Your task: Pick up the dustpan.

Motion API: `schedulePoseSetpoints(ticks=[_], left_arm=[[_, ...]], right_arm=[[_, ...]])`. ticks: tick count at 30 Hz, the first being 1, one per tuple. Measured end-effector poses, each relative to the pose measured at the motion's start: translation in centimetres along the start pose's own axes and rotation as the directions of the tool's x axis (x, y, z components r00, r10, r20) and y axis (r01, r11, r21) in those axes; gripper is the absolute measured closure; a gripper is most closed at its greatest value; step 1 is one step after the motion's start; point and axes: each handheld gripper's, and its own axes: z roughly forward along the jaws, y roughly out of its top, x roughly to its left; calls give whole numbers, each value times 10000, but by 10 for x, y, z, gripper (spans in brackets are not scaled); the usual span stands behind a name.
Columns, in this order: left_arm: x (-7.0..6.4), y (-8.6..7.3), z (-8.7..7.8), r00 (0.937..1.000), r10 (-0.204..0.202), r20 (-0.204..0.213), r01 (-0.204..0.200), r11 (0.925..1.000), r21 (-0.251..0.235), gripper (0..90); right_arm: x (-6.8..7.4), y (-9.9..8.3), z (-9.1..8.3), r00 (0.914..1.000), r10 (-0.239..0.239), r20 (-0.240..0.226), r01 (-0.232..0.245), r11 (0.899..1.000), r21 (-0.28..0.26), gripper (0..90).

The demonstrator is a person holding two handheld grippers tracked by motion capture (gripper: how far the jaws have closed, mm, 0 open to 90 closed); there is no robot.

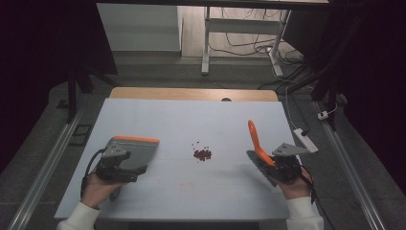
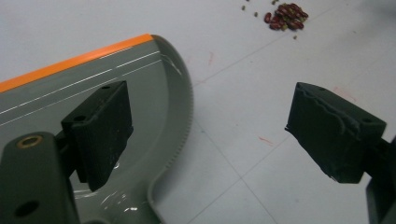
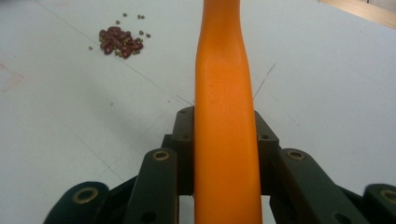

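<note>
While light and stiff, brush: right gripper jaws clenched mid-handle; left gripper jaws released over dustpan.

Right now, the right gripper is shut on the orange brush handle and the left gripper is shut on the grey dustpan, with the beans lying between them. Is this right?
Not quite. The left gripper is open: in the left gripper view its jaws stand wide apart, one over the grey dustpan. The right gripper is indeed shut on the orange brush handle, and the beans lie between them.
</note>
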Motion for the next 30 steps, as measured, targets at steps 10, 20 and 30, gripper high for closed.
schedulePoseSetpoints(ticks=[10,20,30], left_arm=[[8,-1,1,9999,-100,51,100,9999,97,149],[-1,1,4,10000,38,4,-38,9999,136,151],[-12,6,1,10000,40,-11,-39,9999,102,151]], right_arm=[[7,4,6,9994,-325,84,323,9993,168,703],[-2,0,-3,9998,11,182,-8,9999,-132,703],[0,-3,-3,9998,136,121,-133,9996,-264,703]])
